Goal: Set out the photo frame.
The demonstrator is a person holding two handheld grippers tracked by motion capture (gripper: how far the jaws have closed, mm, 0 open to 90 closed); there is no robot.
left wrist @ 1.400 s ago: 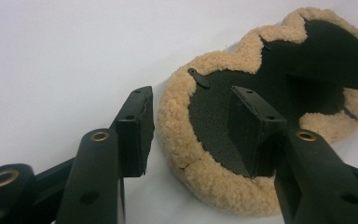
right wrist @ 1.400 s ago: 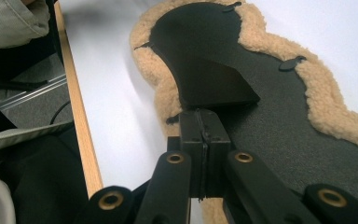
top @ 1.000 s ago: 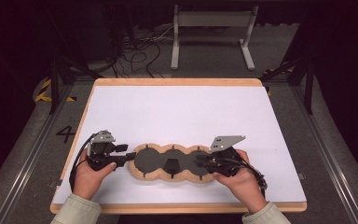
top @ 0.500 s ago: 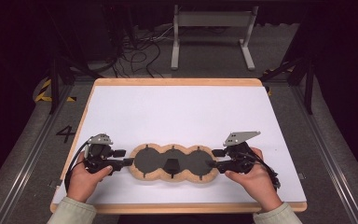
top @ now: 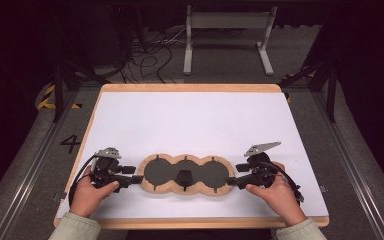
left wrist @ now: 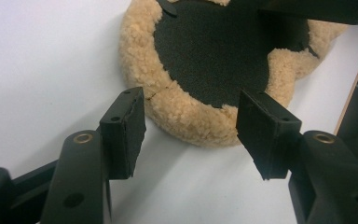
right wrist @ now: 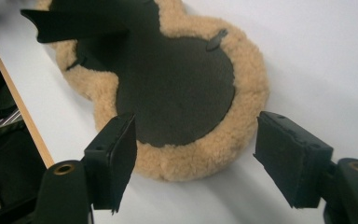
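While both hands rest low on the near part of the table (top: 190,120), a three-lobed fleece pad (top: 187,175) lies flat between them, long axis running left to right, well toward the near edge and roughly centred across the white top. Pad: tan woolly rim all round, dark flat face turned up, three round lobes joined in a row, small dark tabs at the rim and a dark tab standing at the middle lobe. Left gripper (top: 136,179) held level by the left hand (top: 87,195), tips pointing right at the pad's left end. Left gripper view: the two black pads (left wrist: 125,130) stand apart on either side of the woolly edge (left wrist: 186,116), which sits between them but just ahead; no pad presses on the fleece. Jaws released, and they have just been opening a little further. Right gripper (top: 231,182) held by the right hand (top: 277,195), tips pointing left at the pad's right end, grey three-cornered plate on top. Right gripper view: jaws spread wide, the right lobe (right wrist: 177,93) lying beyond and between them, its rim close to the left-hand pad (right wrist: 116,158) but not gripped; whether that pad brushes the fleece cannot be told. These jaws have just been opening too, with nothing clamped. Cables trail from each gripper toward the near edge. Beyond the far edge of the table: dark floor, loose cables (top: 150,55), and a grey metal stand (top: 227,35).
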